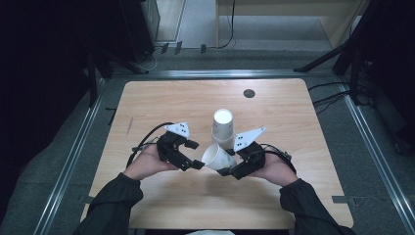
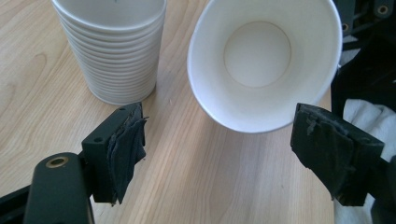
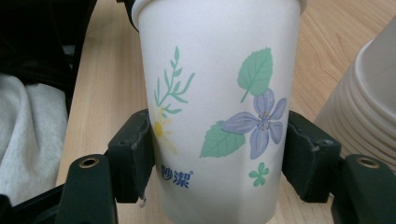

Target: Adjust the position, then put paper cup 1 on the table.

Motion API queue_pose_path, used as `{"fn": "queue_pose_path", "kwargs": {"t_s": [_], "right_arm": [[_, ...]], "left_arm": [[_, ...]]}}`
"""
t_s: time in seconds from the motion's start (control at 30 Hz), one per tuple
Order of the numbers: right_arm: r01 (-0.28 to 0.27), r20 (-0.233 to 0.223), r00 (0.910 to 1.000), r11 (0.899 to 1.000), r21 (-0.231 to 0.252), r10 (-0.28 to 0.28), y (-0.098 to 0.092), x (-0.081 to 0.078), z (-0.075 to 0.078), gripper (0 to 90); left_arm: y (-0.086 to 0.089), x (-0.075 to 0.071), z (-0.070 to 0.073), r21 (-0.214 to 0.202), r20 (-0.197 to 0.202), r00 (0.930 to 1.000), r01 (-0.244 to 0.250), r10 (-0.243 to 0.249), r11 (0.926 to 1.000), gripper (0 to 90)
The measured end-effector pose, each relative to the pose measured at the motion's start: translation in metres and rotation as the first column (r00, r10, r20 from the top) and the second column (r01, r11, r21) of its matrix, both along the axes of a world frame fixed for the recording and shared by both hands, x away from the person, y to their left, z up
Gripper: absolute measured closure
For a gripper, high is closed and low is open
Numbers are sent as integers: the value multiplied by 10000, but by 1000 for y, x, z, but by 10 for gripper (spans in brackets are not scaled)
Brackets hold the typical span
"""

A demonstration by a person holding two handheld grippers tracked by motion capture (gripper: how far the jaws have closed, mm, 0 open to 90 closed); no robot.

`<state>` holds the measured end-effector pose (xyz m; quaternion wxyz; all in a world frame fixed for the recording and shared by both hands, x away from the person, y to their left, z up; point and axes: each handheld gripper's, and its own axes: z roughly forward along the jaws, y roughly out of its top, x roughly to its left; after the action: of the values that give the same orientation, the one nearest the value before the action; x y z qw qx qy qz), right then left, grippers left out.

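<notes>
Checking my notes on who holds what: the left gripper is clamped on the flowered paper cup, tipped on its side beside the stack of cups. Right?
Not quite: the right gripper is clamped on the flowered paper cup, as the right gripper view shows. The left gripper is open. The cup is tipped on its side beside the stack of cups.

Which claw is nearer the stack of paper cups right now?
Right. The right claw, shut on the single flowered cup, sits just below the stack of paper cups. The left claw, jaws open, is off to the stack's left, farther away.
</notes>
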<state>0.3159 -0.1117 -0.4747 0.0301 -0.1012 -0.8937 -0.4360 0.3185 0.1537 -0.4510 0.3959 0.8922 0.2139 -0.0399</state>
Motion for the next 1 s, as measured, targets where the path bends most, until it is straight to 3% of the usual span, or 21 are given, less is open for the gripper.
{"fn": "queue_pose_path", "kwargs": {"t_s": [0.03,0.1,0.13,0.3,0.5,0.6,0.7,1.0], "right_arm": [[4,14,10000,10000,-27,-4,0,0,0,335],[-10,6,10000,10000,-50,10,0,0,0,335],[1,8,10000,9999,-101,-1,0,0,-1,335],[12,19,10000,9999,-148,-12,0,1,-2,335],[79,3,10000,9999,-107,-79,1,1,-2,336],[111,-8,9999,9998,-137,-111,2,2,-3,336],[126,-2,9999,9999,-100,-126,3,2,-3,336],[111,-71,9999,9999,42,-111,5,1,-3,336]], "left_arm": [[0,1,-3,-295,-130,9999,-101,97,9995,179],[1,1,-4,-453,-217,9996,-162,153,9988,178],[2,2,-6,-776,-368,9992,-200,172,9968,178],[1,1,-7,-938,-460,9989,-171,128,9954,171],[0,-1,-8,-1429,-637,9979,-166,76,9896,151],[-4,-2,-9,-1402,-650,9979,-129,38,9900,147],[-10,-5,-11,-1007,-450,9989,47,-92,9949,143],[-22,-4,-17,-1426,-350,9993,-148,99,9897,149]]}}
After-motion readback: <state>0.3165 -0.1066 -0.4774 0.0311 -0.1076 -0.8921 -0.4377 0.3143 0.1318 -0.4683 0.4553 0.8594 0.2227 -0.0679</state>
